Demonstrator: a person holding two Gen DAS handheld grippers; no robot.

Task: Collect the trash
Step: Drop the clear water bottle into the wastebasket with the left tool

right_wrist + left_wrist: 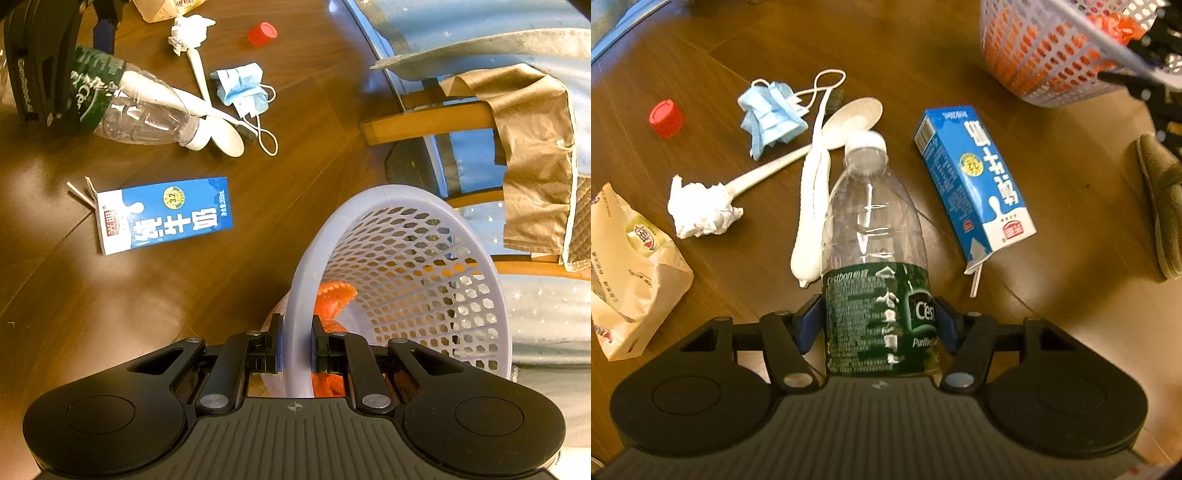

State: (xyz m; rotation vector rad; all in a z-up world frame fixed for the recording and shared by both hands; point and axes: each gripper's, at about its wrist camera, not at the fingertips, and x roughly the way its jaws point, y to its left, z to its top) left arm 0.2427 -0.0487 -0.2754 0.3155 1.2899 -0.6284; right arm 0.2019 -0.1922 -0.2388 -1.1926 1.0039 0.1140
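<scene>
1. Trash lies scattered on the brown wooden surface (pixel 960 55): a clear plastic bottle (pixel 875 229) with a dark green label and white cap, a blue milk carton (pixel 975 184) lying on its side with a straw at its end, a crumpled blue face mask (pixel 772 114), a white plastic spoon (pixel 849 122), a white brush-like stick (pixel 812 206), a wad of white tissue (pixel 701 210), a red bottle cap (pixel 666 117) and a tan paper bag (pixel 631 266).
2. Near the surface's edge a pale perforated basket (pixel 406 266) with an orange bag (pixel 332 299) inside is tipped, its mouth facing the litter.
3. The left tool (pixel 879 325) straddles the bottle at its label, a blue pad on either side touching it; no earlier view is at hand, yet the grip looks closed on the bottle, whose cap end points away, beside the spoon.
4. The right tool (pixel 295 347) is clenched on the basket's rim, one pad outside, one inside.
</scene>
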